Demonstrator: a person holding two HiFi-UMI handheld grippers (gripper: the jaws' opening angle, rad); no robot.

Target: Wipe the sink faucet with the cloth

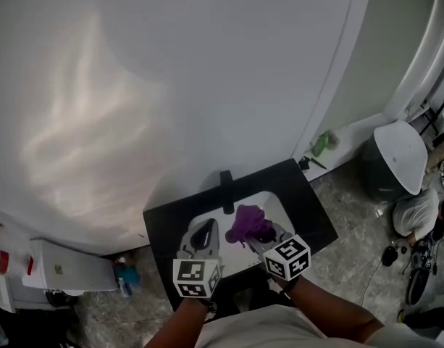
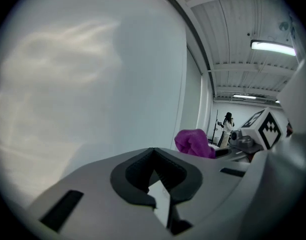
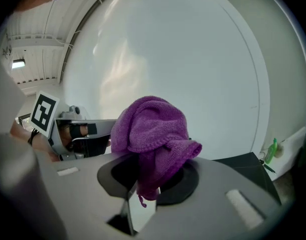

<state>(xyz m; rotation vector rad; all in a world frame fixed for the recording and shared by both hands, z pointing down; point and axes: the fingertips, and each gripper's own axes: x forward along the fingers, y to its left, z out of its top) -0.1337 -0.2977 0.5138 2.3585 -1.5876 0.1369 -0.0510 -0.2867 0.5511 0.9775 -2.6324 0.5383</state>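
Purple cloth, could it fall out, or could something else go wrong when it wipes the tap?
1. The purple cloth is bunched up, and the right gripper pinches only a lower fold. It might slip out during rubbing.
2. The bundle hides the gripper's tips, so hard parts could knock the black faucet.
3. The empty left gripper sits close beside the right one, so they might bump.

Two grippers side by side over the sink point(image 1: 278, 206), near the faucet point(image 1: 227, 183).
The sink sits in a counter point(image 1: 303, 194) against the wall point(image 1: 207, 64), with the faucet at its back edge. The left gripper point(image 1: 204, 233) hangs over the sink's left part. The right gripper point(image 1: 259, 235) is just beside it and grips the cloth point(image 1: 248, 222), just right of the faucet. A bin point(image 1: 397, 158) stands well to the right.
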